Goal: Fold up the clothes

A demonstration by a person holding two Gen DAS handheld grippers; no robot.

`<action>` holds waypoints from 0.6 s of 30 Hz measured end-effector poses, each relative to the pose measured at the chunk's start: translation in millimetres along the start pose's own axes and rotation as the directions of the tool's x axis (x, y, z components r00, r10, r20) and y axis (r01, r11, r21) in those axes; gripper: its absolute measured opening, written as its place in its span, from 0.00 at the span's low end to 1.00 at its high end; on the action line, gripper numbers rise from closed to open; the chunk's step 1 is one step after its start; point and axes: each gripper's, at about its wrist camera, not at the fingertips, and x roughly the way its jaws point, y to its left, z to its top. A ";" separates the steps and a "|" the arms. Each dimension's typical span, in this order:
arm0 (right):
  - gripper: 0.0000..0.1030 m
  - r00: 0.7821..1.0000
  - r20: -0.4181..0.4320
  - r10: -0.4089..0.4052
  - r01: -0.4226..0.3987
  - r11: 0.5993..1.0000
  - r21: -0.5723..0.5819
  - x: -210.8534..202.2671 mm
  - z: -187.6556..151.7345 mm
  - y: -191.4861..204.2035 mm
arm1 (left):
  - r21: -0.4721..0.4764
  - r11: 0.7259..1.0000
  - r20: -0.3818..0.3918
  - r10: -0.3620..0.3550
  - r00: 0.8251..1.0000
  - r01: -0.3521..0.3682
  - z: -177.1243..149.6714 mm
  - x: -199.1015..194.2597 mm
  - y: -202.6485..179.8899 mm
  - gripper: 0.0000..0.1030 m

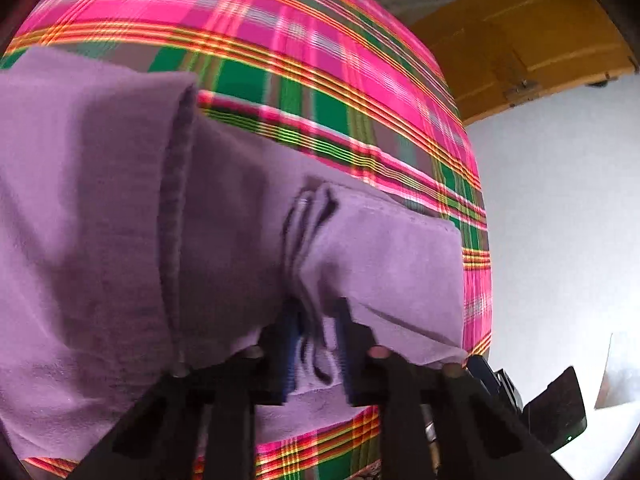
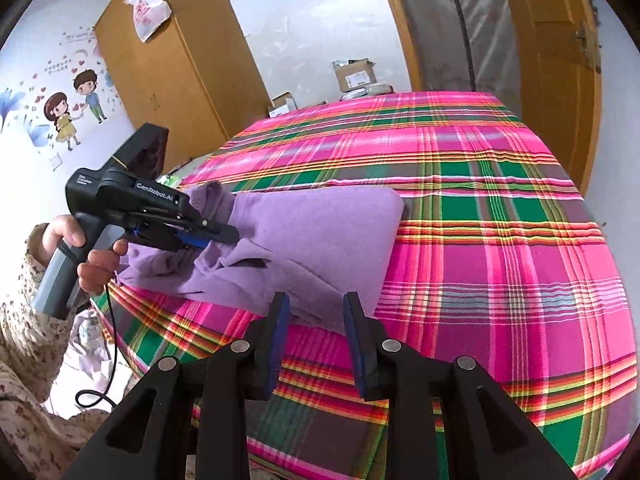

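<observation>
Plaid-covered bed carried purple garment near its edge, right view alone showed wardrobe and person's hand, left gripper jaws clenched on bunched garment fabric, right gripper jaws parted, empty, beside garment, left view showed pinched folds close-up.

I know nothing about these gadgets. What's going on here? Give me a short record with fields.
place: bed with a plaid sheet
garment: purple top, partly folded, lying near the bed's edge
left tongs: shut on a bunched part of the top
right tongs: open, nothing between them, just short of the top's near edge
holder: a person's hand in a floral sleeve grips the left tool
background: wooden wardrobe, cardboard boxes, wall stickers
</observation>
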 end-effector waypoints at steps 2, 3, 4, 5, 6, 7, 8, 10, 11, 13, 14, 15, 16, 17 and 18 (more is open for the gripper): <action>0.28 1.000 0.008 -0.001 0.001 1.000 0.000 -0.9 -0.2 1.1 | 0.002 1.000 0.001 0.000 1.000 0.000 -1.2 -3.0 1.5 0.11; 0.28 1.000 0.009 -0.003 0.003 1.000 -0.001 -1.1 0.0 1.2 | 0.011 1.000 0.005 0.003 1.000 -0.003 -1.9 -5.1 0.9 0.11; 0.28 1.000 0.009 -0.005 0.005 1.000 -0.001 -1.2 0.1 1.3 | 0.018 1.000 0.009 0.013 1.000 -0.013 -2.2 -6.2 -0.3 0.11; 0.28 1.000 0.011 -0.007 0.007 1.000 -0.001 -1.1 0.0 1.5 | 0.025 0.999 0.014 0.023 1.000 -0.023 -2.4 -7.2 -1.4 0.11; 0.28 1.000 0.009 -0.007 0.007 1.000 -0.002 -0.5 -0.2 1.8 | 0.030 0.999 0.018 0.029 0.999 -0.029 -2.6 -8.1 -2.1 0.11; 0.28 1.000 0.007 -0.006 0.006 1.000 -0.004 0.3 -0.5 2.2 | 0.025 0.999 0.020 0.023 1.000 -0.024 -2.7 -8.5 -1.5 0.10; 0.28 1.000 0.006 -0.003 0.003 1.000 -0.005 0.7 -0.6 2.3 | 0.020 1.000 0.022 0.018 1.000 -0.018 -2.9 -8.8 -0.9 0.10; 0.28 1.000 0.007 0.003 -0.003 1.000 -0.002 1.2 -1.3 2.6 | 0.020 1.000 0.017 0.011 1.000 -0.012 -2.6 -7.8 1.2 0.10; 0.28 1.000 0.007 0.006 -0.006 1.000 0.000 1.5 -1.9 3.1 | 0.011 1.000 0.007 0.012 1.000 -0.012 -1.5 -5.0 3.1 0.10; 0.28 1.000 0.007 0.008 -0.008 1.000 -0.001 2.0 -2.9 4.1 | -0.007 1.000 -0.011 0.014 1.000 -0.014 0.3 -0.3 6.2 0.10; 0.28 1.000 0.004 0.008 -0.008 1.000 -0.007 2.2 -3.2 4.8 | -0.009 1.000 -0.014 0.017 1.000 -0.017 0.0 -1.0 5.1 0.12; 0.28 1.000 0.002 0.005 -0.005 1.000 -0.010 2.2 -3.6 5.2 | -0.007 1.000 -0.018 0.019 1.000 -0.019 -0.6 -1.7 3.6 0.15; 0.28 1.000 0.002 0.005 -0.005 1.000 -0.010 2.4 -3.7 5.2 | 0.004 1.000 -0.024 0.021 1.000 -0.021 -1.8 -2.1 1.3 0.22; 0.28 1.000 0.002 0.006 -0.006 1.000 -0.010 2.6 -3.8 5.2 | 0.013 1.000 -0.028 0.023 0.999 -0.023 -3.1 -2.5 0.4 0.27; 0.28 1.000 0.001 0.007 -0.007 1.000 -0.010 2.9 -3.9 5.3 | 0.021 0.999 -0.033 0.026 0.999 -0.026 -4.4 -2.9 -0.4 0.27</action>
